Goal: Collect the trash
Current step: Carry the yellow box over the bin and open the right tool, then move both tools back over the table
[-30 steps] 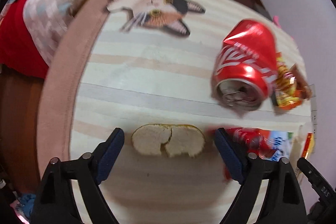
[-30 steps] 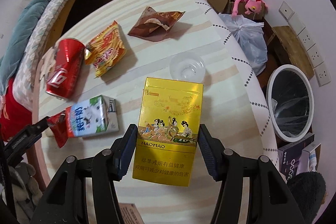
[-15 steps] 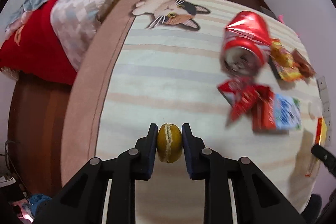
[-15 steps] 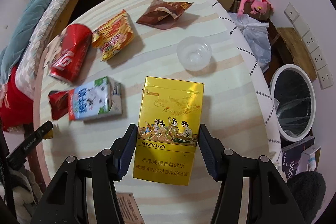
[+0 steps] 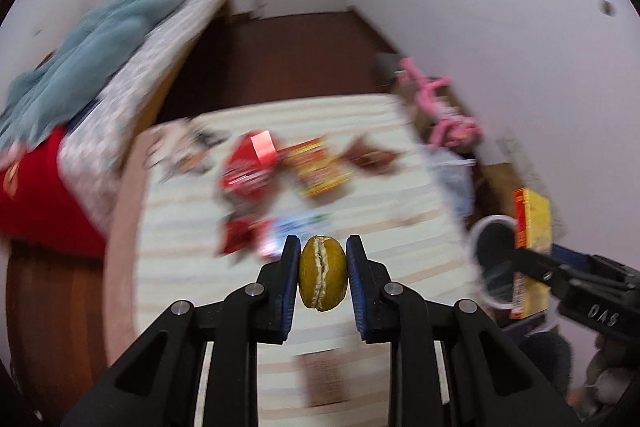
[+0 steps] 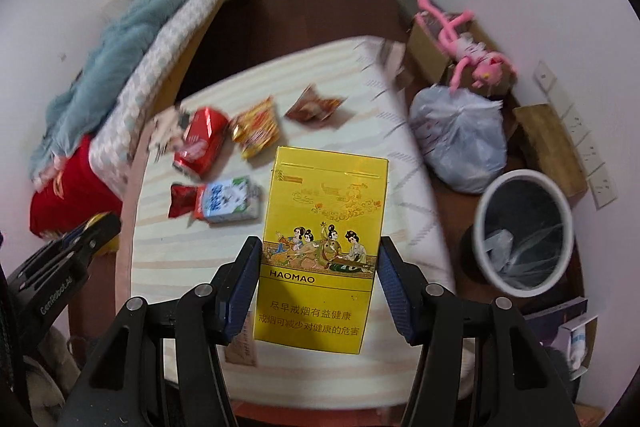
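The bread (image 5: 322,279) that lay flat near the left edge of the tabletop a second ago is now folded in half, crust outward, and pinched between the fingers of the left gripper (image 5: 322,277) — lifted clear of the striped cloth, with the blur in that view telling me the hand is swinging across toward the right. The right gripper (image 6: 320,267) keeps its fingers clamped on the sides of the yellow cigarette box (image 6: 322,247), which has also risen and drifted rightward, and from the left camera it now hangs just over the white bin (image 6: 524,233) on the floor beside the tabletop's right edge. So both hands are loaded and I'd judge the carry-to-bin leg is under way — the box looks closest to being dropped, the bread to follow. Still on the tabletop (image 6: 376,131), bunched toward its far left corner, are the crushed red can (image 6: 202,143), the orange snack wrapper (image 6: 256,133), the brown wrapper (image 6: 314,105) and, nearer, the small milk carton (image 6: 228,201) with a red wrapper (image 6: 182,199) touching it. Several more trips remain by my reckoning.
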Available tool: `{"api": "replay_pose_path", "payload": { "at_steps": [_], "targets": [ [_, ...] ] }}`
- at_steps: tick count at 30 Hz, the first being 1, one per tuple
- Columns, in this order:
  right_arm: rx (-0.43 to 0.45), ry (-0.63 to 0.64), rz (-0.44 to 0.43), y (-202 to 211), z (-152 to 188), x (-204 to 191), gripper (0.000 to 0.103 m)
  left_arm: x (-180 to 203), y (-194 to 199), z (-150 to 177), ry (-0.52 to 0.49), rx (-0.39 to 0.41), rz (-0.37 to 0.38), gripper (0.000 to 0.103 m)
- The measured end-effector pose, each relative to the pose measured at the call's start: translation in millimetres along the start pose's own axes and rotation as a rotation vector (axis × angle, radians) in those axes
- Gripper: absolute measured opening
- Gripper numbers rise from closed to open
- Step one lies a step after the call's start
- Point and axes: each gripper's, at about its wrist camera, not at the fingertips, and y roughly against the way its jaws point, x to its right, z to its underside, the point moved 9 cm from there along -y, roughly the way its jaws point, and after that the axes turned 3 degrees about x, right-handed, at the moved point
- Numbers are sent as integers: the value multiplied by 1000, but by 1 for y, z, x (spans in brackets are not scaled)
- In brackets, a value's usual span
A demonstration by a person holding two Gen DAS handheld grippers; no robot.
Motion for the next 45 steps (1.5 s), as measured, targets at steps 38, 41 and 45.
{"api": "replay_pose_path", "payload": {
  "at_steps": [38, 41, 45],
  "targets": [
    [-289, -604, 97, -123, 54, 443, 103, 326, -251, 52, -277, -441, 156, 94],
    [-274, -562, 176, -111, 59, 443, 103, 320, -242, 55, -274, -435, 150, 94],
    [-260, -477, 257, -95, 63, 435, 103, 314, -227, 57, -300, -402, 129, 94]
  ]
}}
